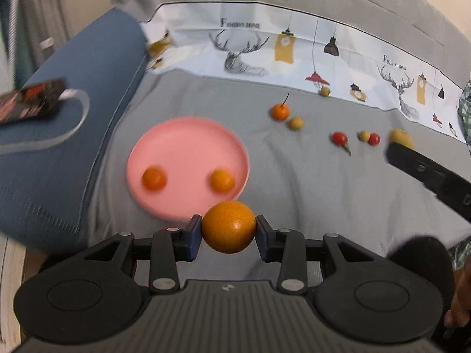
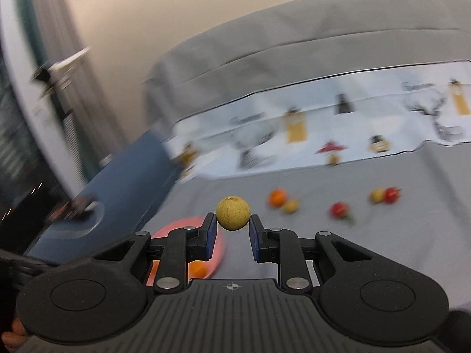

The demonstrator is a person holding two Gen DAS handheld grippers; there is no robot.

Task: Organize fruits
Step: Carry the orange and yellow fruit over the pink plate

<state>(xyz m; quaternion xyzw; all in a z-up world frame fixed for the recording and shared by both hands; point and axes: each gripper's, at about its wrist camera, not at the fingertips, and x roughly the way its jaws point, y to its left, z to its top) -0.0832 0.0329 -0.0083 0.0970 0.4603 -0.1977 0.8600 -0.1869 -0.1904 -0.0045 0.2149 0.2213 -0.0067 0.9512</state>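
You could read "Fashion home" printed twice on the white illustrated cloth banner (image 1: 294, 50), above each sketched deer head.

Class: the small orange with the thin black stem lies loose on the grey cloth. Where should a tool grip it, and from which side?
Grip the stemmed orange across its round middle, coming from above. The upright stem should pass between the fingers, and the yellow fruit beside it crowds a sideways approach.

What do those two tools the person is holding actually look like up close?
Each hand-held gripper, left and right, has a ribbed grey body with a small crosshair mark, black linkage arms with silver rivets, round black side discs, and two fingers faced with blue pads.
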